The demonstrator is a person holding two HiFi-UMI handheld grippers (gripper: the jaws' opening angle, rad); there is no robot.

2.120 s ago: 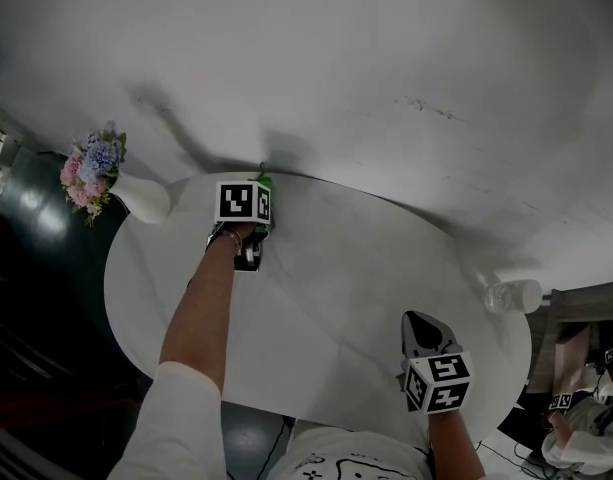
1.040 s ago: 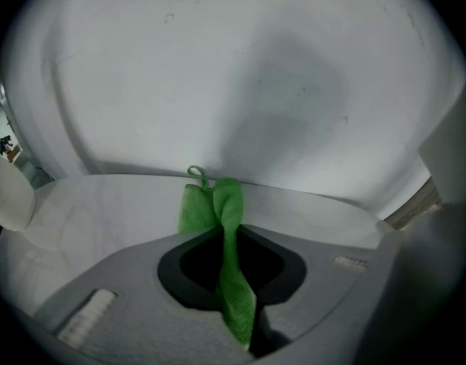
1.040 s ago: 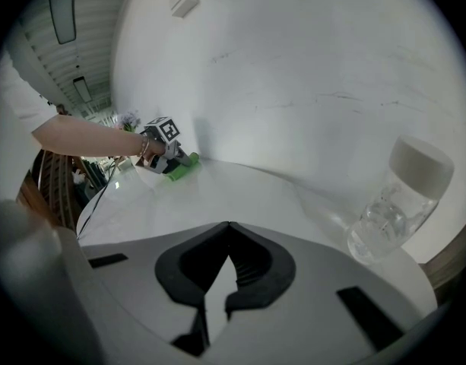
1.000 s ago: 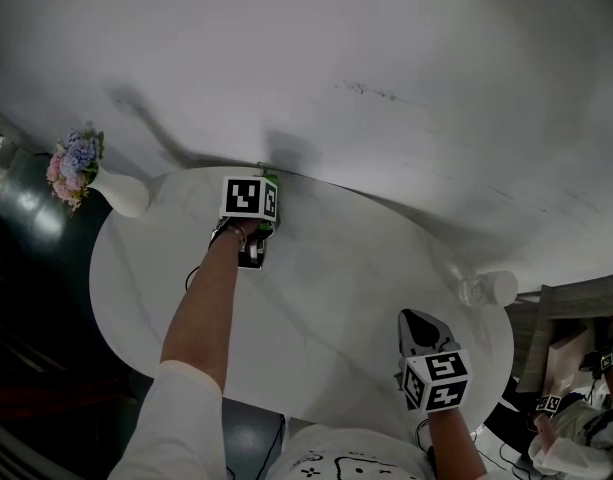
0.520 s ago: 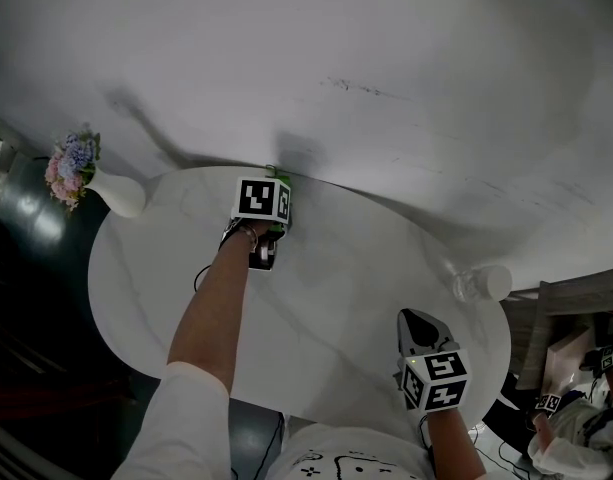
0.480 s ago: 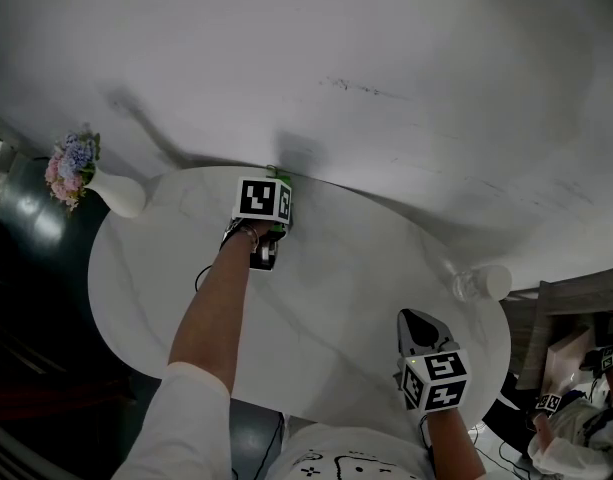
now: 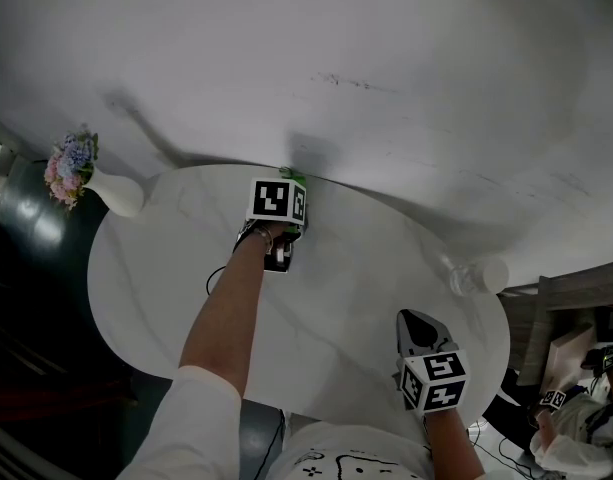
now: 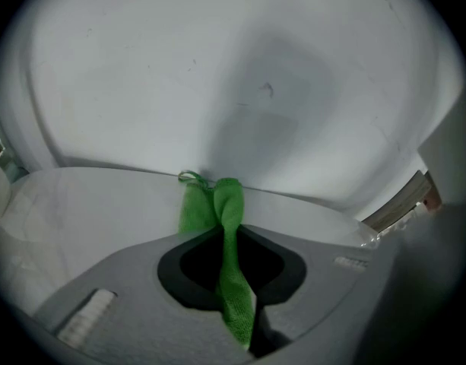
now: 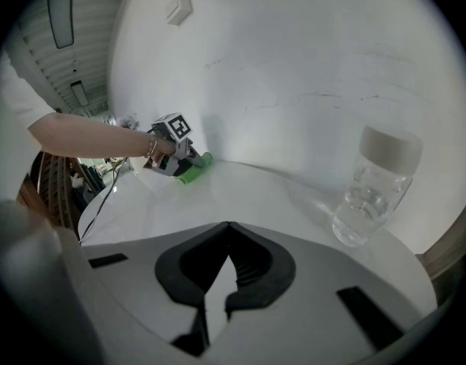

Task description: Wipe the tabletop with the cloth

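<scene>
My left arm (image 7: 226,318) stretches across the tabletop (image 7: 356,268) to its far edge, where my left gripper (image 7: 287,182) is clamped on the green cloth (image 8: 231,226). My right gripper (image 7: 417,320) sits at the near edge, jaws pressed together and holding nothing.

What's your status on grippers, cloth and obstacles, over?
Left gripper shut on green cloth, cloth on tabletop at far edge. Right gripper shut, empty, near side. Bottle at right edge, flower vase at left, both apart from cloth.

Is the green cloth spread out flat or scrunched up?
Scrunched up. The green cloth runs as a narrow strip between the shut jaws of the left hand-held gripper, its bunched end on the table.
</scene>
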